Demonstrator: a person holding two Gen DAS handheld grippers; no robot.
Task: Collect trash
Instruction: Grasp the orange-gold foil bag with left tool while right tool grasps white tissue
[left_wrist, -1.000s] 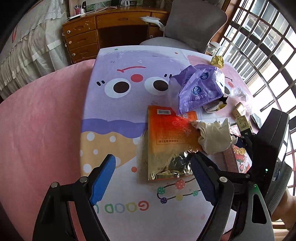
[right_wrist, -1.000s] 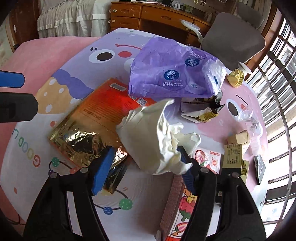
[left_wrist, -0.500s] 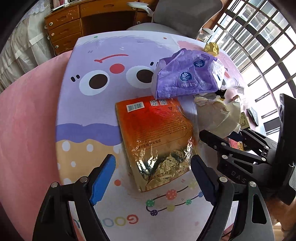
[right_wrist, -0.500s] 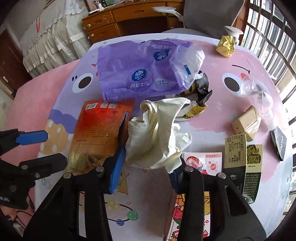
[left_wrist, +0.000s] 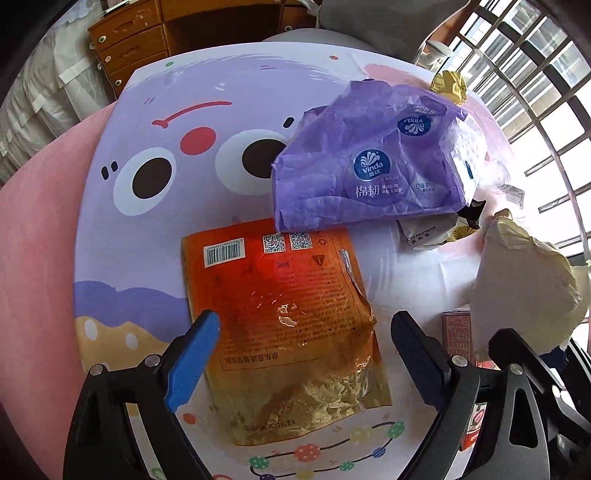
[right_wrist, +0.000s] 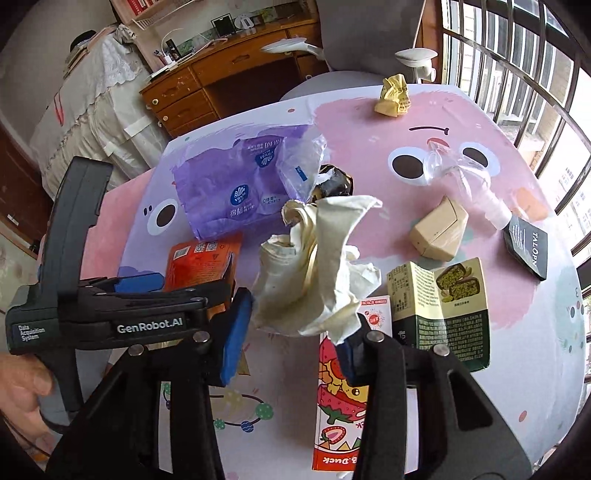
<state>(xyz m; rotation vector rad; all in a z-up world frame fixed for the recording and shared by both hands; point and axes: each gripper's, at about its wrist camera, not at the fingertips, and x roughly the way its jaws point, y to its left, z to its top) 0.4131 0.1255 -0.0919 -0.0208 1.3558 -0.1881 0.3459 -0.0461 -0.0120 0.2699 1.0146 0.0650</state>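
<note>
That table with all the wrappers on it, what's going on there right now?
A person is clearing trash with two handheld grippers. The right gripper is shut on a crumpled cream paper bag, held above the cartoon-print table mat. The left gripper is open, with its fingers on either side of a flat orange and gold foil pouch that lies on the mat. A crinkled purple tissue wrapper, a crumpled yellow wrapper and several small cartons lie uncollected.

Left hand-held gripper (left_wrist: 303, 336) spread wide above orange foil pouch (left_wrist: 284, 314).
</note>
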